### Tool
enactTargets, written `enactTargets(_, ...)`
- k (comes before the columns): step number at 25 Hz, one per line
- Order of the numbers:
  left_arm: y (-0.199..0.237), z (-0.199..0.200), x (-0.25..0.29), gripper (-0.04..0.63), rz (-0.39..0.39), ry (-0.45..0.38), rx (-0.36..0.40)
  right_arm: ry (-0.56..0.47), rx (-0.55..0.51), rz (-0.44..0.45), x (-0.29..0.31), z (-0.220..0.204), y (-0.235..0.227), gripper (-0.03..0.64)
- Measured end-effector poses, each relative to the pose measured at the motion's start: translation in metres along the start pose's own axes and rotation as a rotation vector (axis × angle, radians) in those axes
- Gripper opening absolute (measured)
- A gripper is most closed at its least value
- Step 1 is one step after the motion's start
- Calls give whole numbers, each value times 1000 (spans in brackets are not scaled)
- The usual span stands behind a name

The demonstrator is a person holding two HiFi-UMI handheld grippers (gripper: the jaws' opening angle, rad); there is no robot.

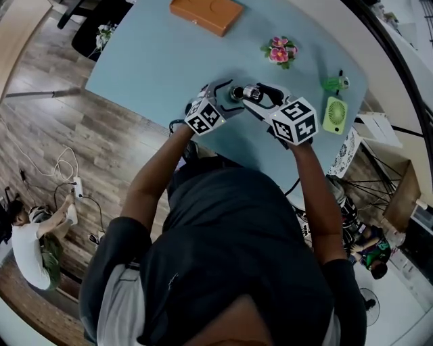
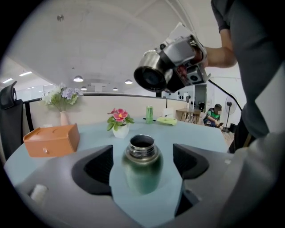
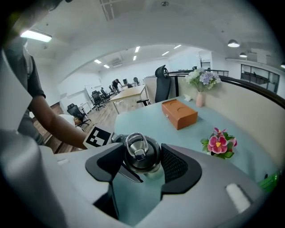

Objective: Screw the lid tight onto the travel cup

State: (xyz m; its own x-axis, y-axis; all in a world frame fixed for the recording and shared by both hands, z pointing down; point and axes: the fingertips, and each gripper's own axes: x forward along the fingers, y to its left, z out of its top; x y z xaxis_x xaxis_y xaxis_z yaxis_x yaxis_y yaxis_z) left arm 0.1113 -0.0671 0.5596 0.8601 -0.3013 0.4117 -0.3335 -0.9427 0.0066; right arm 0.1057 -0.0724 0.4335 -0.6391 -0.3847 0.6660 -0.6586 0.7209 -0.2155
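Observation:
A green travel cup (image 2: 141, 171) with an open steel mouth stands upright on the light blue table (image 1: 155, 67). My left gripper (image 2: 143, 156) is open around it, with a gap between each pad and the cup's sides. My right gripper (image 3: 141, 164) is shut on the steel lid (image 3: 141, 152), whose ring handle faces the camera. In the left gripper view the lid (image 2: 151, 75) hangs above and a little right of the cup's mouth, apart from it. In the head view both grippers, left (image 1: 226, 96) and right (image 1: 260, 98), meet near the table's front edge.
An orange box (image 1: 205, 13) lies at the far side of the table. A pot of pink flowers (image 1: 279, 51) and a small green fan (image 1: 334, 115) stand to the right. A vase of pale flowers (image 2: 62, 100) is behind the box. The table's near edge is close to the grippers.

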Motion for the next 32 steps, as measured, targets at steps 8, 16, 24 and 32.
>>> enactTargets(8, -3, -16, 17, 448, -42, 23, -1, 196, -170, 23, 38, -29, -7, 262)
enactTargets(16, -2, -20, 27, 446, -43, 12, -1, 344, -295, 76, 62, -50, -7, 262)
enactTargets(24, -2, -29, 30, 446, -62, 15, -5, 404, -341, 111, 76, -60, -8, 262)
enactTargets(32, -2, -33, 35, 445, -83, 12, -18, 424, -329, 137, 83, -66, -9, 262)
